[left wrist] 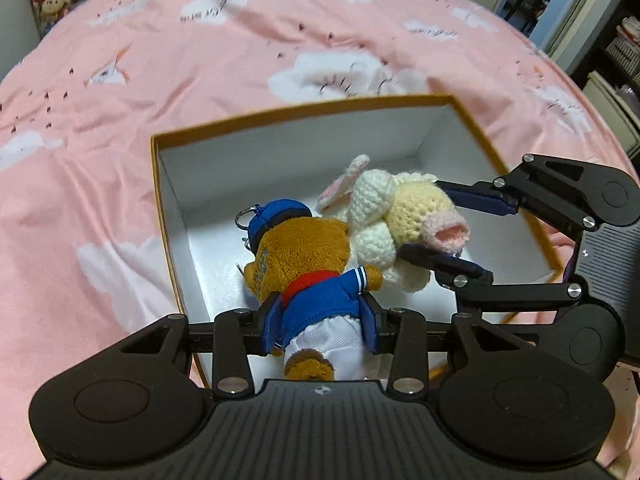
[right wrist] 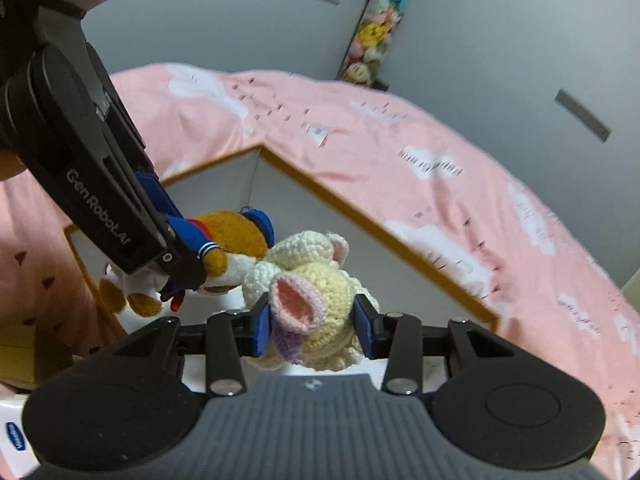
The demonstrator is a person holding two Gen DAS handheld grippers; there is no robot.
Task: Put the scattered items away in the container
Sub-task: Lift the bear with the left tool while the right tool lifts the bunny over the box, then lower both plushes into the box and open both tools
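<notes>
A brown bear plush (left wrist: 304,264) in a blue sailor top and cap hangs over the open box (left wrist: 168,184), with my left gripper (left wrist: 322,320) shut on its body. Beside it, a cream and yellow crocheted bunny (left wrist: 400,216) is held by my right gripper (left wrist: 444,232), which comes in from the right. In the right wrist view the bunny (right wrist: 316,292) sits between the blue pads of my right gripper (right wrist: 314,326). The bear (right wrist: 232,240) and my left gripper (right wrist: 180,280) are at its left. Both toys are above the box's white inside (right wrist: 360,264) and touch each other.
The box has an orange-brown rim and stands on a pink bedspread (left wrist: 120,92) with white clouds. A hanging column of small plush toys (right wrist: 376,28) is on the far wall. Shelving (left wrist: 616,56) stands beyond the bed's right side.
</notes>
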